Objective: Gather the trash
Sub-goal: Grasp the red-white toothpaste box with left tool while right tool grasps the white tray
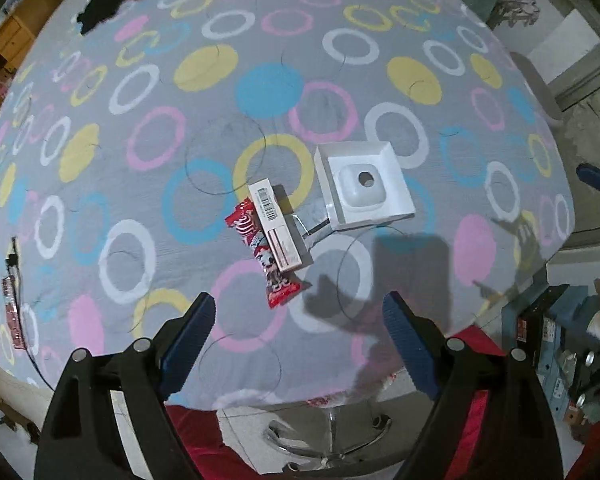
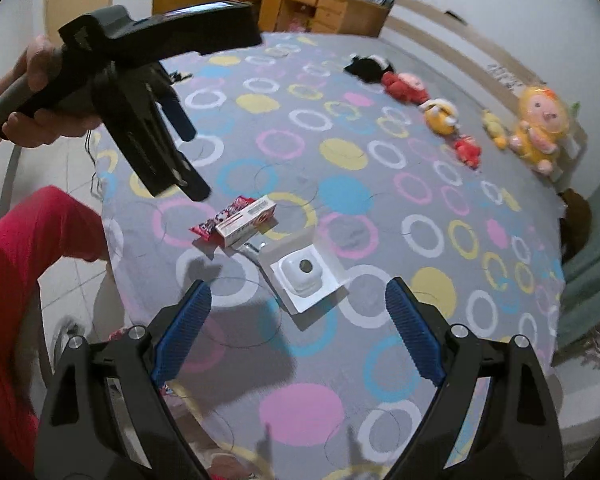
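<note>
1. Judging the task as barely begun: nothing gripped, and all the visible trash lying together on the bed point(image 1: 228, 128), near its front edge.
2. Holding the left tool point(image 1: 300, 300) wide open and empty, hovering above the bed just short of the trash.
3. Holding the right tool point(image 2: 299, 284) wide open and empty too, hanging over the bed on the tray's side of the pile.
4. Counting the pieces waiting to be picked up:
   - a red snack wrapper point(image 1: 266, 264) lying flat on the sheet;
   - a slim carton point(image 1: 274, 226) with a barcode, lying alongside the wrapper and touching it, seemingly overlapping its edge;
   - a silvery scrap point(image 1: 314, 226) showing between the carton and the tray, too small to identify;
   - a white packaging tray point(image 1: 396, 196) just beside the carton.
5. Looking into the tray, the only container in view: carrying nothing but its own moulded insert point(image 1: 360, 186), a rounded white hump with a round hole in the middle; nothing loose sitting inside.
6. Finding no bin or bag in either view, so not being able to tell where the trash should go.
7. Treating the plush toys point(image 2: 536, 132) lined up along the far side of the bed, well apart from the pile, as probably not trash.
8. Expecting all four pieces to need collecting, with the wrapper nearest the left tool and the tray nearest the right.
</note>
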